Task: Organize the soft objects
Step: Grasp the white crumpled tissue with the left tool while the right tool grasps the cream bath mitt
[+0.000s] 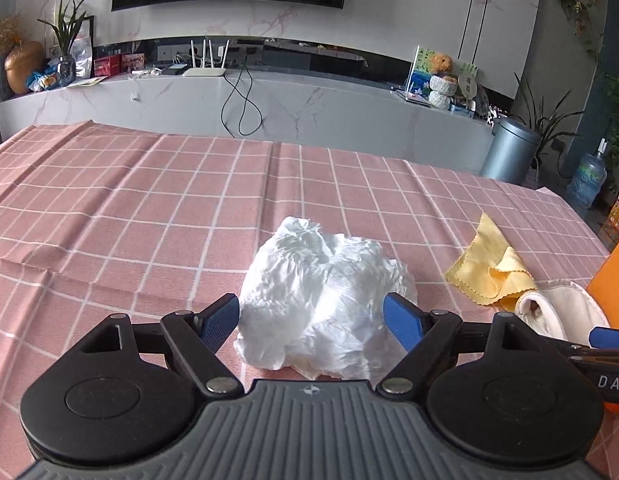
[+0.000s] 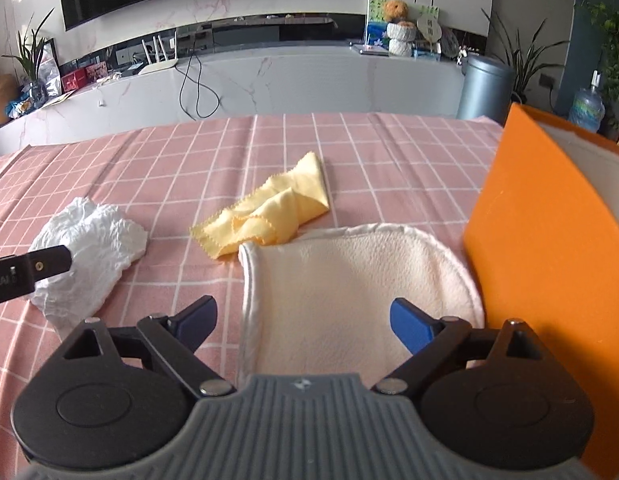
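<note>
L gripper (image 1: pixel 311 318) jaws spread, crumpled white plastic bag (image 1: pixel 321 300) between them, not pinched. R gripper (image 2: pixel 303 322) jaws spread over cream cloth pad (image 2: pixel 349 280), no grip. Yellow cloth (image 2: pixel 265 214) just beyond R jaws; orange box (image 2: pixel 549 260) to their right. Looks like nothing sorted yet; all three items left.

Pink tablecloth (image 1: pixel 129 208) lies bare leftward; orange box (image 2: pixel 541 248) walls off the right.

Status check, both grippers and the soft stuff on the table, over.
Left gripper open around white crumpled bag. Right gripper open over cream cloth. Yellow cloth loose. Nothing blocking.
</note>
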